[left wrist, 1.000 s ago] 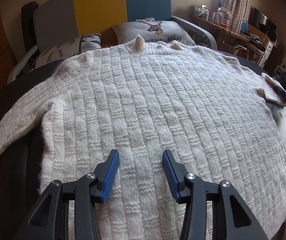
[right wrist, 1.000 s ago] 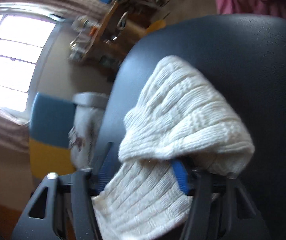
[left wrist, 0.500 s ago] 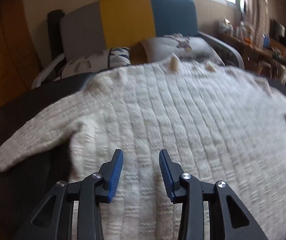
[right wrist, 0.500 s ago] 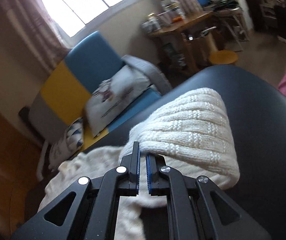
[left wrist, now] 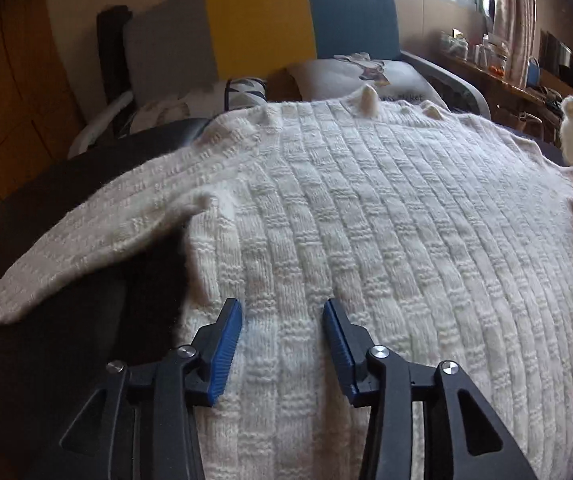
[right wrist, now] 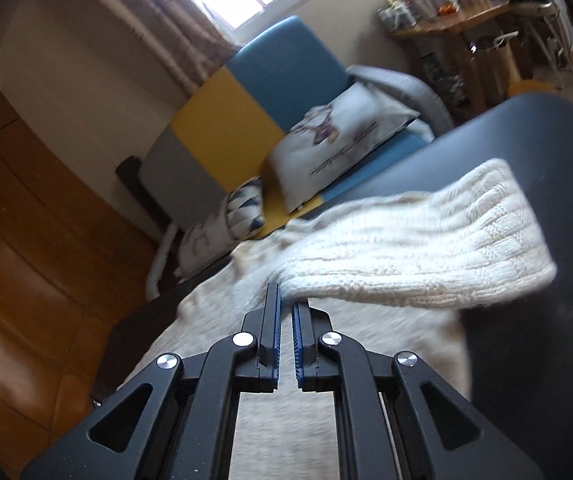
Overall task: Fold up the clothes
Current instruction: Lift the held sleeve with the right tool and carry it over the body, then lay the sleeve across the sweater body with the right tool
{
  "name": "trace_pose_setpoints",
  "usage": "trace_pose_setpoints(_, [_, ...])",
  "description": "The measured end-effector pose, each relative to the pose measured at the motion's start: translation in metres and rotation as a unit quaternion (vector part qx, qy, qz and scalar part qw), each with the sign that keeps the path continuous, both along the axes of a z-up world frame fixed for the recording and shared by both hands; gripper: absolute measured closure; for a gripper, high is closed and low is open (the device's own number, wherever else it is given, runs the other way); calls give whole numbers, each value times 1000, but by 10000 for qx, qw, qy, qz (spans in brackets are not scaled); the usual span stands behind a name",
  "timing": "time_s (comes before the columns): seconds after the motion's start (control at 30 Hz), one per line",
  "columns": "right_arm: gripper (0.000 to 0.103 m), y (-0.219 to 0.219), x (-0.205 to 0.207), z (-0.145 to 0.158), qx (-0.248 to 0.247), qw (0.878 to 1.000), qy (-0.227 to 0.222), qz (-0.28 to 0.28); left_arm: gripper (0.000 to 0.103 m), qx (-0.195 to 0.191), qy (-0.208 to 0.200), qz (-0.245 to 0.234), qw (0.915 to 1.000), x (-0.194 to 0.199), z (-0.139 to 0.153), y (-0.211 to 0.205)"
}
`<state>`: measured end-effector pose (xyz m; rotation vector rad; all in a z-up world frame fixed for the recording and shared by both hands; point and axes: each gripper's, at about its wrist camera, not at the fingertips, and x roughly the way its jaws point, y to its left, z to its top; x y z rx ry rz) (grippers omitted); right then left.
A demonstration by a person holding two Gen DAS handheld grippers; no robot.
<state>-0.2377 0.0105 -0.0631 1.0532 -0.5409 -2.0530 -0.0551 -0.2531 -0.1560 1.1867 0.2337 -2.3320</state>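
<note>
The right tongs [right wrist: 285,312], clamped on the right sleeve [right wrist: 426,256], have lifted it off the dark bench [right wrist: 546,152] toward the sweater [left wrist: 366,240]; the left tongs [left wrist: 282,320] are opening above its near hem, nothing between them.

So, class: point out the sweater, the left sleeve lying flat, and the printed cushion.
sweater [left wrist: 386,216], left wrist view, middle of the knitted body.
left sleeve [left wrist: 98,236], left wrist view, mid-length.
printed cushion [right wrist: 342,140], right wrist view, printed face.
</note>
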Motion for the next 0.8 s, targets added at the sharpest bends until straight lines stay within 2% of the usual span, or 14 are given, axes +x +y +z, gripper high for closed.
trace_pose_setpoints(0.13, [98,-26,15,-1,-115,9997,-120,155,59,329,333,161,9988,4,19,-13])
trace_pose_setpoints(0.23, [98,-46,23,3,-212,9992,-156,299,59,437,679,175,9966,11,39,-25])
trace_pose_setpoints(0.33, [98,-76,34,7,-328,9983,-170,450,59,727,799,176,9940,15,45,-35])
trace_pose_setpoints(0.4, [98,-97,41,3,-372,9975,-239,549,59,1025,726,183,9919,16,38,-41])
trace_pose_setpoints(0.5, [98,-132,52,-14,-156,9968,-333,705,59,1353,614,220,9887,17,25,-47])
trace_pose_setpoints(0.63, [98,-173,64,-57,435,9929,-592,936,61,1813,594,149,9815,17,12,-47])
trace_pose_setpoints(0.8, [98,-182,73,-93,801,9875,-822,1077,66,2285,739,1,9707,10,11,-45])
